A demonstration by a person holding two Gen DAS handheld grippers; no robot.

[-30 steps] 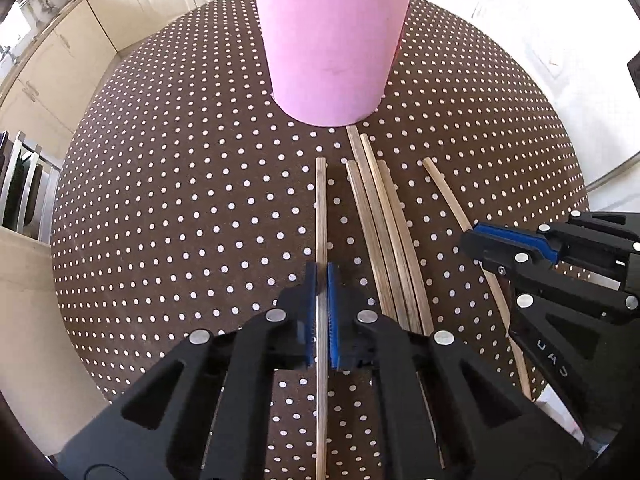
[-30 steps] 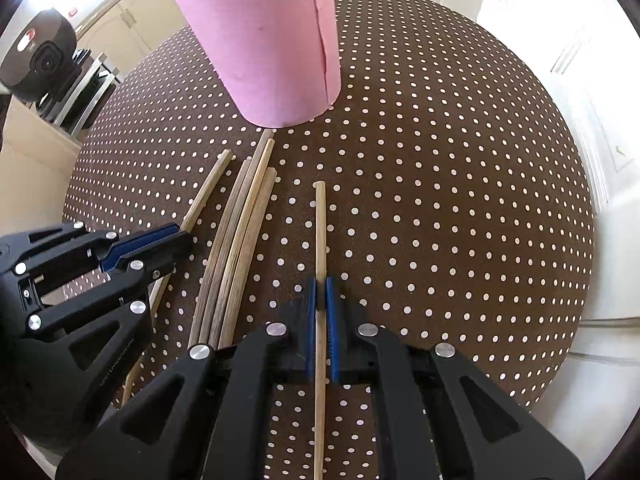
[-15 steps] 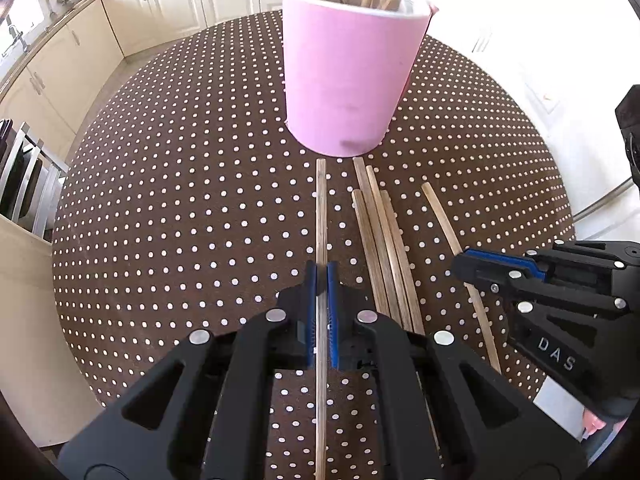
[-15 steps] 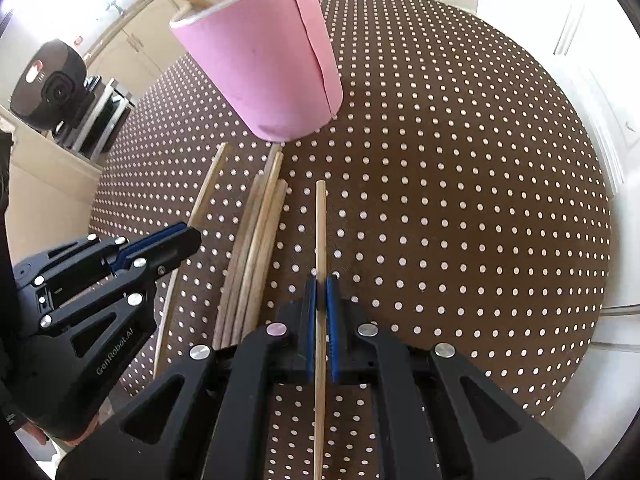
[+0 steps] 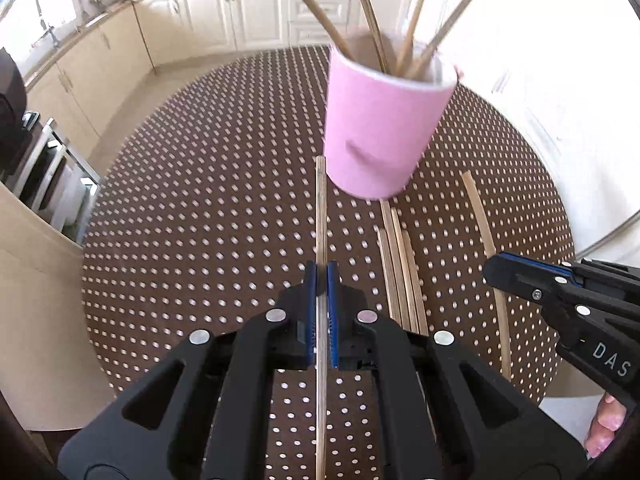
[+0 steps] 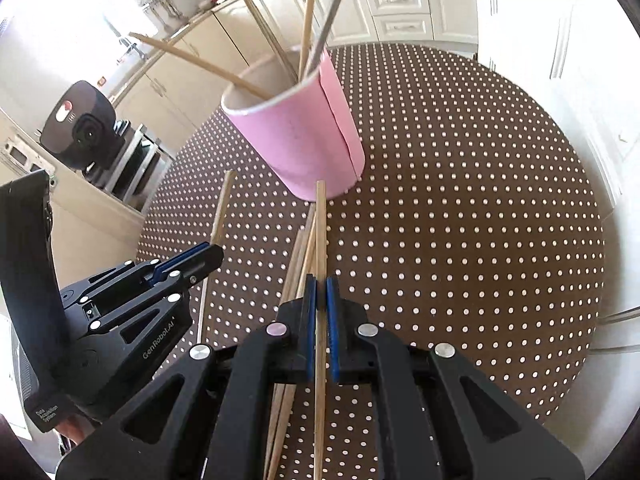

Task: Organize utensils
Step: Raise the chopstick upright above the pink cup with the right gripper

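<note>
- Jaws of the left gripper are pressed shut on a wooden stick, which runs straight forward between the blue pads and ends just beside the base of the pink cup.
- Jaws of the right gripper are likewise clamped on a second stick; its far tip reaches the foot of the pink cup as seen from the right wrist.
- Both grippers point steeply down at the bench, a round top covered in brown cloth with white dots.
- The pink cup stands on the bench and already holds several sticks that lean outward over its rim in different directions.
- A small bundle of loose sticks lies flat on the cloth between the two grippers, one end close to the cup's base.
- One more single stick lies apart from the bundle on its right in the left wrist view, passing under the right gripper.
- From the right wrist, the left gripper shows at the left edge, and the stick it holds runs past its tip toward the cup.
- Fingertips of the person's right hand show under the right gripper at the lower right edge.
- Cream kitchen cabinets stand behind the bench.
</note>
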